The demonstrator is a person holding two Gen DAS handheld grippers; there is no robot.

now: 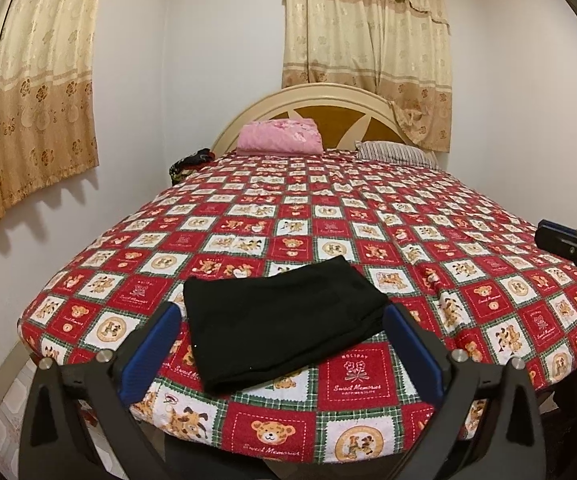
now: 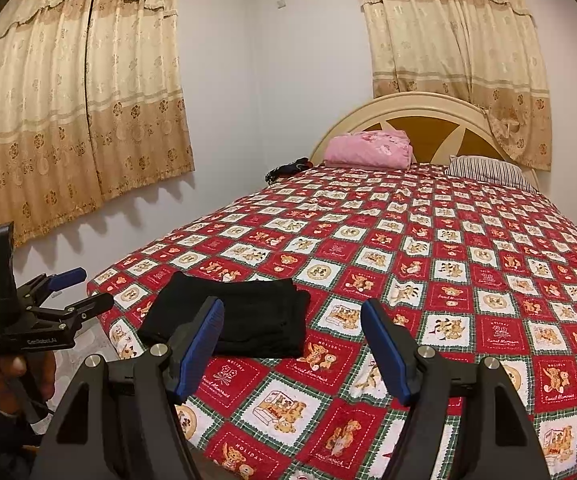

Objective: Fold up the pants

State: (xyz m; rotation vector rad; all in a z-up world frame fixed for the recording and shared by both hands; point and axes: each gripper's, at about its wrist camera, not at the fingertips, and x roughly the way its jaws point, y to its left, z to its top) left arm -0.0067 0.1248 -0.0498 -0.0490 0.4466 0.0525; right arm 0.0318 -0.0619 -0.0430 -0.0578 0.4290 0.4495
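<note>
Black pants [image 1: 280,320] lie folded into a compact rectangle near the foot corner of the bed; they also show in the right wrist view [image 2: 244,316]. My left gripper [image 1: 284,320] is open and empty, held above the bed's foot with the pants between its blue pads. It appears from the side in the right wrist view [image 2: 82,290], held in a hand. My right gripper [image 2: 292,324] is open and empty, to the right of the pants. Its tip shows at the right edge of the left wrist view [image 1: 556,236].
The bed [image 1: 368,216] has a red checkered bear-print cover. A pink folded blanket [image 1: 280,136] and a striped pillow [image 1: 392,152] lie by the headboard [image 1: 328,100]. Dark clothes [image 1: 188,162] sit at the far left edge. Curtains [image 1: 28,112] hang on both walls.
</note>
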